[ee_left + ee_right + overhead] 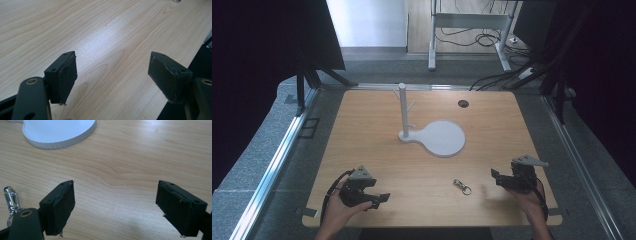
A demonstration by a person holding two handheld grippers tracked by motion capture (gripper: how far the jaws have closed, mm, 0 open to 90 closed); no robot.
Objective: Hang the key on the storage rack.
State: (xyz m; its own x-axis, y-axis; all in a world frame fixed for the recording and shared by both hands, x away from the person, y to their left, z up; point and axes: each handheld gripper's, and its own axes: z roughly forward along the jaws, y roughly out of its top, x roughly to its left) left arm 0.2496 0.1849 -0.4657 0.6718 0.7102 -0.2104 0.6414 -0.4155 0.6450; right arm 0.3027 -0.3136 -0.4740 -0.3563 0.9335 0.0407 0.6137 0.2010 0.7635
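Two tools held low over a wooden surface (377, 115).
The left tool (379, 199) and right tool (497, 176) both gape, gripping nothing; a metal key clasp (462, 186) lies between them (nearer the right), the white peg stand (432, 135) beyond.

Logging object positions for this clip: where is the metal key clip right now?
In the high view the key clip lies on the table's near right part, left of the right hand-held gripper and nearer than the white stand base.

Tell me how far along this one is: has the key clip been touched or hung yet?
Nothing looks done. The key clip lies loose on the table. Both the left hand-held gripper and right hand-held gripper are open, holding nothing. Picking it up, perhaps for the white peg stand, remains.
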